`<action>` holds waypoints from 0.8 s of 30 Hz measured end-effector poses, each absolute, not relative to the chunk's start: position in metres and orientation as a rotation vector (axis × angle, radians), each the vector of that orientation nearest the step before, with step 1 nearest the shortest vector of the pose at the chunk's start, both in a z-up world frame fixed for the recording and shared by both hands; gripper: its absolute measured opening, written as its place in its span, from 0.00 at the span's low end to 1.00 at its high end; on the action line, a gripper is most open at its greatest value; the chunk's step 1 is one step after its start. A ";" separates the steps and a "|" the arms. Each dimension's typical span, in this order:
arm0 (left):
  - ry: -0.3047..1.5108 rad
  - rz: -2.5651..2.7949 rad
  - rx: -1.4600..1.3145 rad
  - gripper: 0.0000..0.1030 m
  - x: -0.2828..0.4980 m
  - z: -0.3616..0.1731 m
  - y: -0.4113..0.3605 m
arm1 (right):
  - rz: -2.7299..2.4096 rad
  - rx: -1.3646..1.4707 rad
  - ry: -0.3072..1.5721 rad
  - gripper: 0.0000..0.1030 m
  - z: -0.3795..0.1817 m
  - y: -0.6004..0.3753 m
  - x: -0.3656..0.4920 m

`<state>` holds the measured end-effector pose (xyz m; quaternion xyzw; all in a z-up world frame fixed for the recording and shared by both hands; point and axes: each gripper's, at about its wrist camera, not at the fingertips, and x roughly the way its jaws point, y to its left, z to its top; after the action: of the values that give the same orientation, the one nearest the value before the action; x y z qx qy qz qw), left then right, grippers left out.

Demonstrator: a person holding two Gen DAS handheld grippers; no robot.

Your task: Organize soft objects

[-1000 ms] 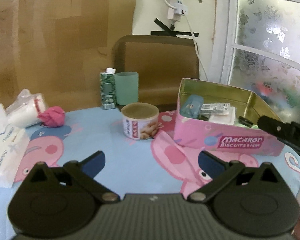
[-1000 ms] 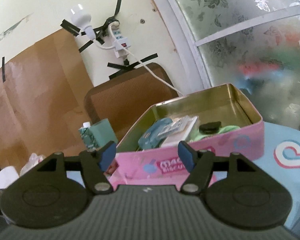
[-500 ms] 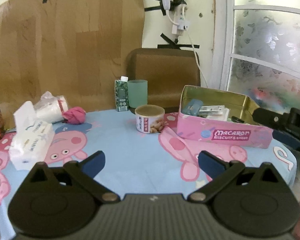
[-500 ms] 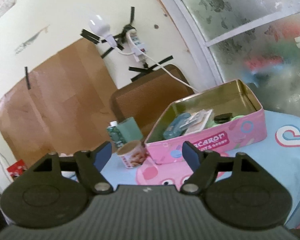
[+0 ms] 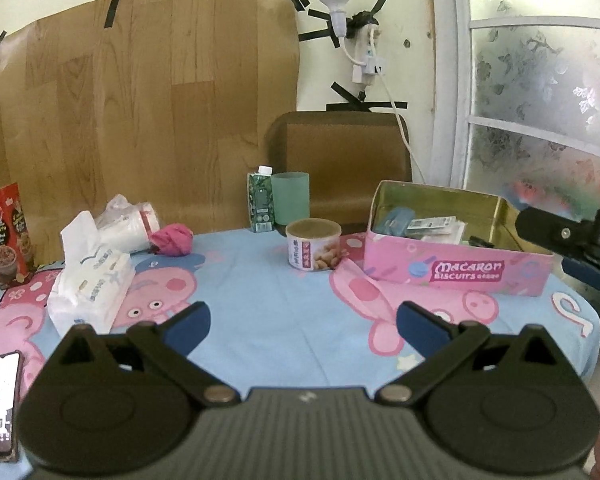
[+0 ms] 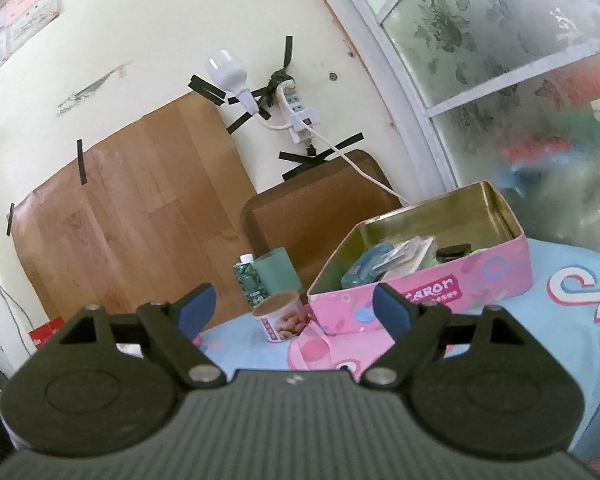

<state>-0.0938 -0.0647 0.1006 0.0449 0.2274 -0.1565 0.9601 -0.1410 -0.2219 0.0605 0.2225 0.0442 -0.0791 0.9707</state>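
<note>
Both tools had drawn back from the pink tin (image 5: 456, 272) since a second earlier, and more of the tabletop (image 5: 268, 300) showed. The right tool (image 6: 295, 307) had just been spreading its jaws, nothing between them; the left tool (image 5: 302, 322) stood apart and empty too. Soft things lay far left: a magenta cloth ball (image 5: 172, 239), just beside a bagged white roll (image 5: 126, 224), and a tissue pack (image 5: 92, 286). A good next pick would probably take the cloth ball with the left tool, coming low and closing around its bulk.

Both grippers have drawn back from the pink tin (image 5: 456, 270), the right gripper (image 6: 294, 310) opening wider, empty.
</note>
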 end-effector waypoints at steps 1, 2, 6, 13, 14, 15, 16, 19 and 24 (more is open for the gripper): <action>0.464 -0.316 0.092 1.00 -0.092 0.100 -0.065 | -0.164 0.451 0.087 0.86 0.059 -0.223 -0.140; 0.466 -0.312 0.094 1.00 -0.091 0.098 -0.067 | -0.162 0.456 0.090 0.87 0.058 -0.226 -0.140; 0.482 -0.302 0.097 1.00 -0.086 0.092 -0.071 | -0.151 0.484 0.119 0.87 0.049 -0.235 -0.135; 0.508 -0.320 0.081 1.00 -0.089 0.084 -0.077 | -0.133 0.519 0.155 0.87 0.038 -0.243 -0.137; 0.511 -0.316 0.082 1.00 -0.090 0.084 -0.077 | -0.128 0.526 0.156 0.87 0.038 -0.244 -0.138; 0.512 -0.309 0.083 1.00 -0.091 0.083 -0.077 | -0.127 0.531 0.156 0.87 0.037 -0.243 -0.140; 0.513 -0.302 0.083 1.00 -0.092 0.083 -0.076 | -0.125 0.534 0.154 0.88 0.037 -0.242 -0.142; 0.518 -0.283 0.088 1.00 -0.096 0.081 -0.077 | -0.114 0.539 0.146 0.88 0.036 -0.242 -0.150; 0.498 -0.258 0.129 1.00 -0.106 0.082 -0.082 | -0.118 0.539 0.120 0.88 0.037 -0.235 -0.162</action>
<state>-0.1063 -0.0820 0.0818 0.0636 0.2456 -0.1273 0.9589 -0.1616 -0.2351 0.0373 0.2661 0.0590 -0.0581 0.9604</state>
